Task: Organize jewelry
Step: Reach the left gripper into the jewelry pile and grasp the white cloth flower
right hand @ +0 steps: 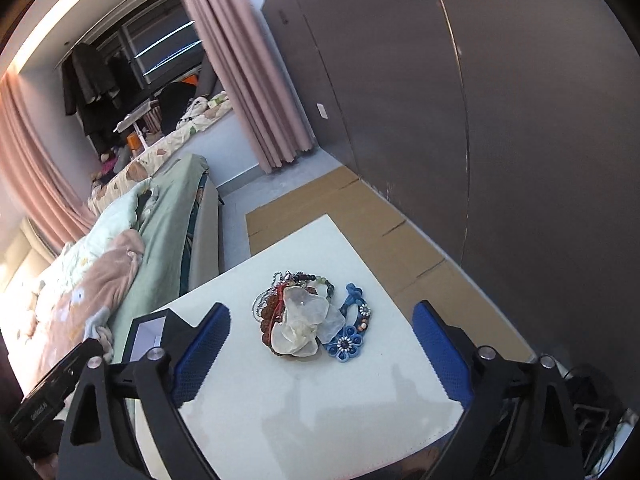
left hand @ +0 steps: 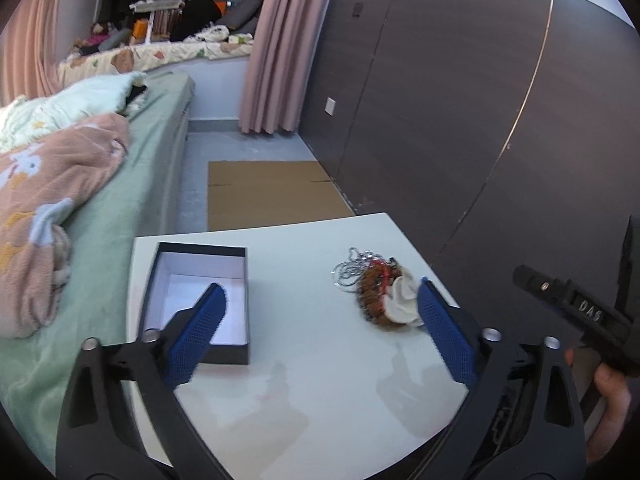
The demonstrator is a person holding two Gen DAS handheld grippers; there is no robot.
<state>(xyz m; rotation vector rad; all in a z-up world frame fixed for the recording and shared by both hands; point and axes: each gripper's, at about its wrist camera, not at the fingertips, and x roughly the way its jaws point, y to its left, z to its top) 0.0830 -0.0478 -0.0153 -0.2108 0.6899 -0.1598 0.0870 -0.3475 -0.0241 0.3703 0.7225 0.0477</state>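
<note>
Facing the jewelry pile point(right hand: 308, 314) at mid-desk point(right hand: 320, 408), tangled: white petal piece on top, blue flower piece at its right edge, chains behind. My right gripper point(right hand: 320, 356) is spread, empty, short of the pile. Left gripper point(left hand: 320, 328) also spread, over the open box point(left hand: 200, 300). Best pinch one outer piece, probably the blue one, low and slow, so nothing drags along.

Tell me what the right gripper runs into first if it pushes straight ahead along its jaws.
Probably the jewelry pile on the white table: it lies centred ahead of the open right gripper, the translucent white flower piece nearest. Depth is unclear, so it might pass above.
</note>
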